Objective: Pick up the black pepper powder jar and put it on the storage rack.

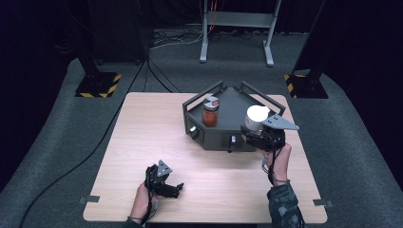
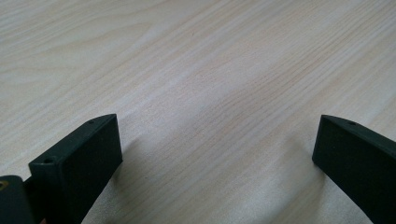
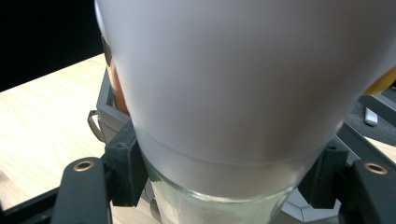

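A glass jar with a white lid (image 1: 256, 117) sits between the jaws of my right gripper (image 1: 260, 134) at the front right corner of a dark grey rack (image 1: 234, 102). Up close, the white lid (image 3: 233, 79) rises over the clear glass (image 3: 219, 207), and both black jaws press the jar's sides. A second jar with orange-red contents (image 1: 210, 112) stands inside the rack on its left side. My left gripper (image 1: 177, 189) rests low near the table's front edge, open, with bare wood (image 2: 210, 116) between its fingers (image 2: 79, 163).
The rack has knobs on its front faces (image 1: 193, 131) and rail handles along its back. The wooden table (image 1: 152, 142) stands on grey carpet. Cables run across the floor behind, near a metal stand (image 1: 236, 21) and two hazard-striped bases (image 1: 99, 85).
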Demonstrator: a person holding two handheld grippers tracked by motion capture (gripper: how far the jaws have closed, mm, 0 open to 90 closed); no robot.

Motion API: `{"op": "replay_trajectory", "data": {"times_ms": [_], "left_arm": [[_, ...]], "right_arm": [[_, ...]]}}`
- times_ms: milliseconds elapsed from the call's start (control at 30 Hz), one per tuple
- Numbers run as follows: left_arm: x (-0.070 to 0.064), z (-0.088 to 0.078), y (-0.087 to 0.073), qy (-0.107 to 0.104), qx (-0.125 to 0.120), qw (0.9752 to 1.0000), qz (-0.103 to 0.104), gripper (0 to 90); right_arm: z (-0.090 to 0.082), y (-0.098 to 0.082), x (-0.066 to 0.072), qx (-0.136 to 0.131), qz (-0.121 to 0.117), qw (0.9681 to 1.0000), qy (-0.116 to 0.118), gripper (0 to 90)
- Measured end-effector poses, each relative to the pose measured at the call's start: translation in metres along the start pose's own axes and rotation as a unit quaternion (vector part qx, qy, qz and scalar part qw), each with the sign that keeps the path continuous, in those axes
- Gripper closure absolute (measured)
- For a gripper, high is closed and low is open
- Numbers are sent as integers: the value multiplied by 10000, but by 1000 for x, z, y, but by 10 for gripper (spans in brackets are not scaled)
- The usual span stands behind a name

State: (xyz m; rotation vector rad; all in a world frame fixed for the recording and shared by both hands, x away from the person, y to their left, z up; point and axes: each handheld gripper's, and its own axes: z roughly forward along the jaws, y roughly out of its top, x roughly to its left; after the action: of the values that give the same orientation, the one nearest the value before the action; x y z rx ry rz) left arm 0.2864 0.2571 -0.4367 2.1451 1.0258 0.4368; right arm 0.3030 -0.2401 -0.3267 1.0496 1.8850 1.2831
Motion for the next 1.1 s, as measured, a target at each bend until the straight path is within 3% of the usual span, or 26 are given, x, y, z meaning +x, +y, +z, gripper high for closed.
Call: {"op": "replay_trajectory", "data": {"times_ms": [1100], "left_arm": [[0,0,0,-5,-4,10000,4,15]], "right_arm": [[36,28,-10,180,38,9998,32,294]]}}
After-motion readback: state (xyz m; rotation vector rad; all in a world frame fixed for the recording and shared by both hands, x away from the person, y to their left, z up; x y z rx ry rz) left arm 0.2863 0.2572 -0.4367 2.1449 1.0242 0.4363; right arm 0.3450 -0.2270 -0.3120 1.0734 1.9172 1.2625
